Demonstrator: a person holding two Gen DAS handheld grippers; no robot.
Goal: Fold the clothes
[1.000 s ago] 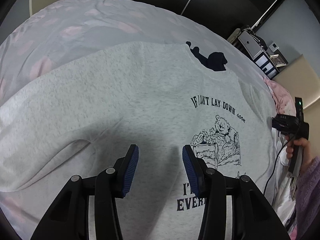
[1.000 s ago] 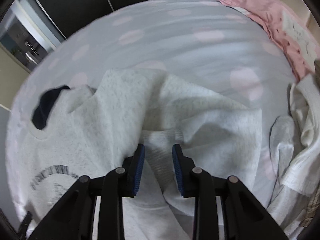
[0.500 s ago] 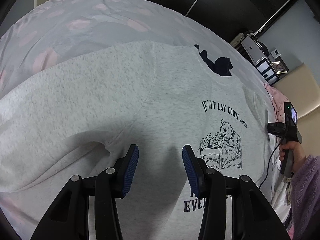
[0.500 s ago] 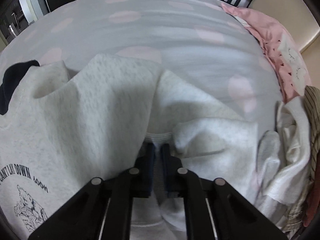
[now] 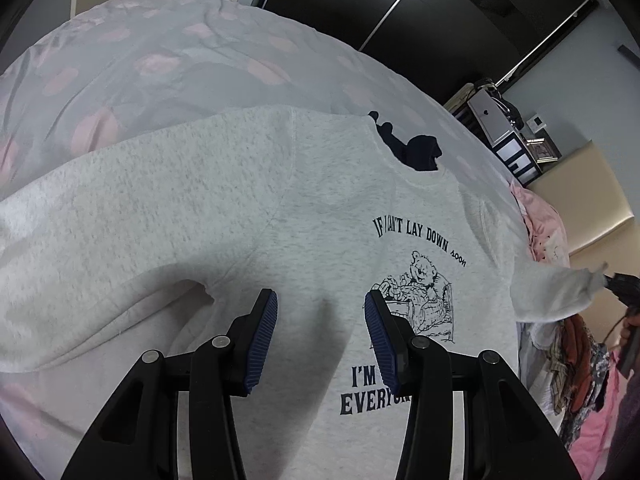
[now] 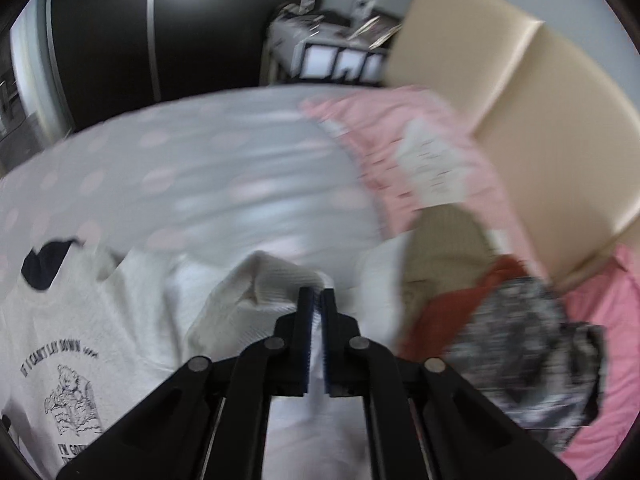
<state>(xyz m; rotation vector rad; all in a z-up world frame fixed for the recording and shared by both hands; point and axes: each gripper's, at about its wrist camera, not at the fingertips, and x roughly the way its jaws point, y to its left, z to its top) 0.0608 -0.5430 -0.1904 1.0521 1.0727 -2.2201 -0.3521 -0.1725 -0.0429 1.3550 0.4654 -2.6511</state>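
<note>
The right gripper [image 6: 317,304] is clenched on the sweatshirt's [image 5: 240,208] cuff [image 6: 280,280] (lifted off the bed [image 5: 200,52]), while the left gripper [image 5: 320,320] hangs released above the chest.

My left tongs [image 5: 320,336] sit at the lower middle of the left wrist frame, angled downward, blue pads apart with nothing between them. My right tongs [image 6: 317,300] fill the lower middle of the right wrist frame, pads pressed together on a pinch of the sweatshirt cuff [image 6: 280,280]. At the left frame's right edge, my right hand [image 5: 630,320] shows, gripping its handle.
</note>
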